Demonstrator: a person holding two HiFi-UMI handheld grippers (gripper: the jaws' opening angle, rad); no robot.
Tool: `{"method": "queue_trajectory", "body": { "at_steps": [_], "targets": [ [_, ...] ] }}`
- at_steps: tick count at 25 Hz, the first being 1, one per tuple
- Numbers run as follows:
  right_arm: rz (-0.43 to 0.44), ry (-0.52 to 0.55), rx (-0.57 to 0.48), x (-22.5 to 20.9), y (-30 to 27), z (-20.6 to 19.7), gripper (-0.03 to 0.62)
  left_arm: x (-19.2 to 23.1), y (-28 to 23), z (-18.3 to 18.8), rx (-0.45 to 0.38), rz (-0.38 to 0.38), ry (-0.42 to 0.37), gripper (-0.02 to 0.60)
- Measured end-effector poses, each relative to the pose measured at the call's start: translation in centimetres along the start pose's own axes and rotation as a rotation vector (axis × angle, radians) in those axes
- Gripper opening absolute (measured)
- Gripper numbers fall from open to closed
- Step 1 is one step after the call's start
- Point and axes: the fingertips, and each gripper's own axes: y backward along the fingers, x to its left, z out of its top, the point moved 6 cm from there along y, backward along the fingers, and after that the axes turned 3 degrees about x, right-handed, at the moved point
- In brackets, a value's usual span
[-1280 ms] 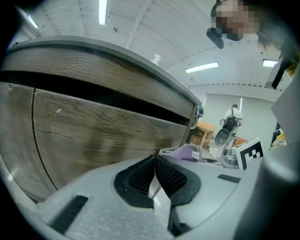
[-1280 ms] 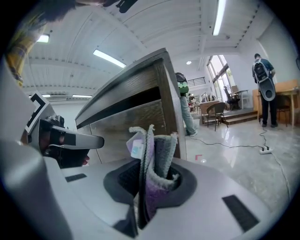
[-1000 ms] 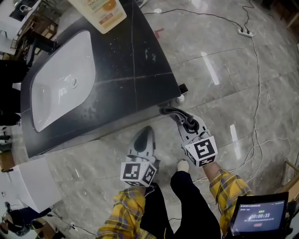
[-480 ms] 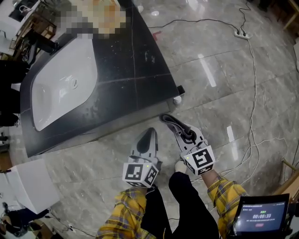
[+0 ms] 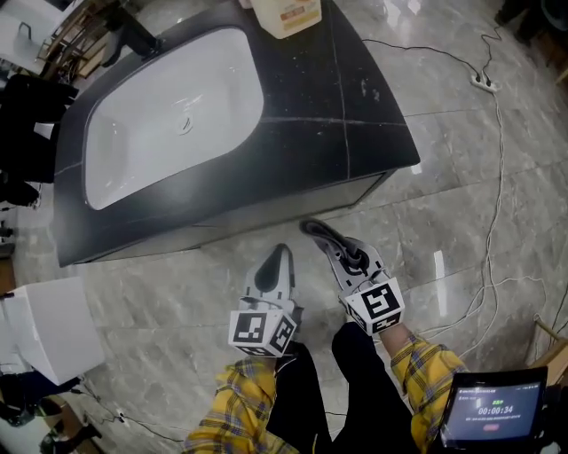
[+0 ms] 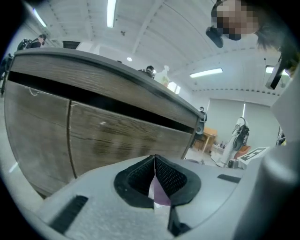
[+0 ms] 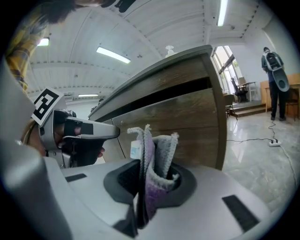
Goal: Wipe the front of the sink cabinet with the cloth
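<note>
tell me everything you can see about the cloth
The cloth is a small, fluffy rag, grey with a purple side and a pale label at one edge. It stands upright, bunched in folds, pinched low down in the right claw with its top ends free. It is held up before the wood-grain cabinet front; whether it touches the front can't be told.

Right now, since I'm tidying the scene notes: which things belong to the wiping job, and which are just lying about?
Job:
cloth
right gripper, clamped on it
sink cabinet front

Lying about:
bottle on the countertop
power strip on the floor
timer screen
</note>
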Motion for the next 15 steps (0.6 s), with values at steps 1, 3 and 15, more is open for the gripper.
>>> {"method": "queue_trajectory", "body": {
  "at_steps": [1, 3, 15],
  "targets": [
    [0.007, 0.001, 0.003, 1.2, -0.7, -0.1, 0.043, 1.2, 1.0, 0.1, -0.007, 0.013, 0.009, 0.006],
    [0.026, 0.007, 0.01, 3.7, -2.3, -0.2, 0.043, 3.4, 2.9, 0.2, -0.017, 0.037, 0.024, 0.006],
    [0.133, 0.065, 0.073, 14.9, -10.5, -2.2, 0.043, 15.0, 10.8, -0.9, -0.048, 0.152, 0.072, 0.006]
  ]
}}
